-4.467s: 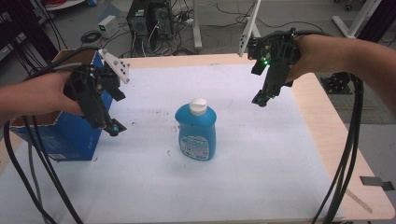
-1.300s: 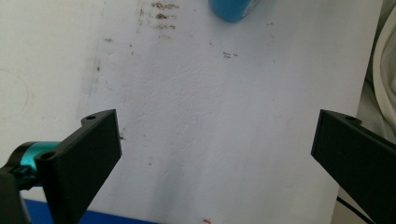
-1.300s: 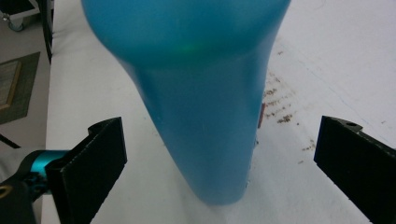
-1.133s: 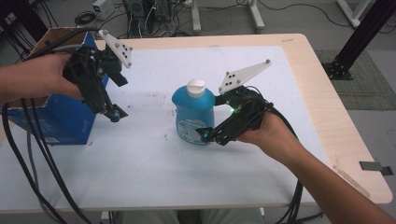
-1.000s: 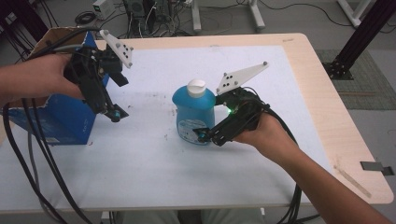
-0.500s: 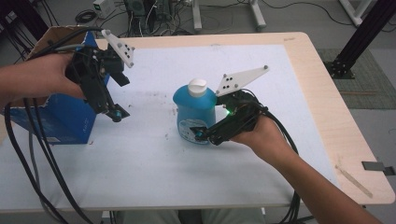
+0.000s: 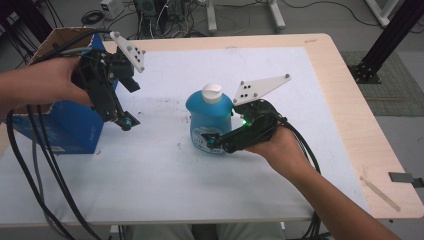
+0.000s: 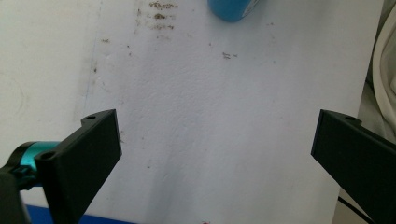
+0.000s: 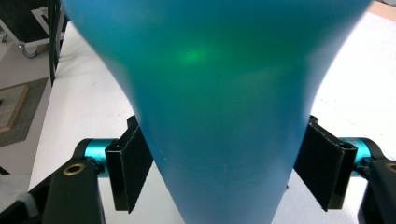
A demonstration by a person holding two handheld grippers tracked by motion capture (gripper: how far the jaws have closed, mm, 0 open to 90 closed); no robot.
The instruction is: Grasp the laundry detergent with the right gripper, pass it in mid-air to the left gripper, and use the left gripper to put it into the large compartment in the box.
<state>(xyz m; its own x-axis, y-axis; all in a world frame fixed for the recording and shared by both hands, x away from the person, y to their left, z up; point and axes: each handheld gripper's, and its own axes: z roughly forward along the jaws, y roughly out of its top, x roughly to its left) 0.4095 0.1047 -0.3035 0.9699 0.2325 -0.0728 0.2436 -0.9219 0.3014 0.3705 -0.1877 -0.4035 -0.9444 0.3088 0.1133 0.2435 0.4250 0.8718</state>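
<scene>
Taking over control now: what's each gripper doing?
Left gripper: open, empty.
Right gripper: jaws just closing onto the blue bottle, pads against its sides.

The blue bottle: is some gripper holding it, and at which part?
Yes. The right gripper clamps the blue bottle at its lower body, one jaw on each side. The left gripper is open and holds nothing.

The bottle (image 7: 210,122) is bright blue with a white cap (image 7: 212,93) and a pale blue-and-white label low on its front; in the right gripper view its body glows blue-green with a small green glint. The box (image 7: 70,125) is deep blue outside with brown cardboard flaps, and the table (image 7: 345,100) is light wood under a white sheet (image 7: 165,190) speckled with dark brown marks. Both grippers are black with turquoise collars and white dotted plates, and black cables trail off.
</scene>
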